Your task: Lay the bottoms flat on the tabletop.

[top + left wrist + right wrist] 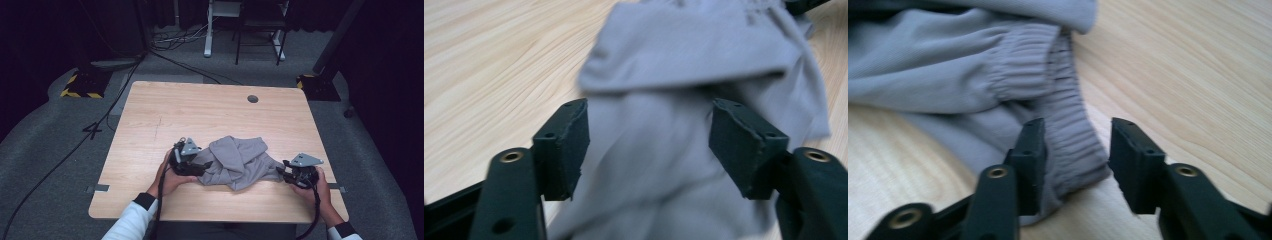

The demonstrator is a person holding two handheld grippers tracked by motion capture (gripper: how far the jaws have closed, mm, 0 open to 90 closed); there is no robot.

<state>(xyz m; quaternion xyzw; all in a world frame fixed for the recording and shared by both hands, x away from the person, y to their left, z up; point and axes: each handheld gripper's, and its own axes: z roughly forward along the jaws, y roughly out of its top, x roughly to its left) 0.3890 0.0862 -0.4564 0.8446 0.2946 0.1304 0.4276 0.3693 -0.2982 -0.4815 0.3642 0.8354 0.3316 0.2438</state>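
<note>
Nearest the lens in the high view are the person's two forearms, each hand gripping a claw at the near part of the table (150, 107). The left claw (204, 167) sits at the left edge of a crumpled grey garment (237, 157), which lies bunched in a heap near the table's front edge, between the two hands. In the left gripper view its jaws stand spread wide with the grey cloth (674, 150) lying loose between them, gripping nothing. The right claw (280, 172) meets the garment's right end; in the right gripper view its jaws are also spread, straddling a ribbed elastic band (1068, 135), probably a cuff or waistband, though the blur makes that hard to settle. The band touches the left jaw and stands clear of the right one.

The risk from here is a poor bite. The left claw faces several stacked folds, so closing now could pinch more than one layer and drag the whole heap instead of opening it. The right claw has only the band's tip between its jaws; a shallow pinch there could slip off once the cloth is pulled. With the heap so close to the front edge, a tug toward the person could also slide it off the table.
</note>
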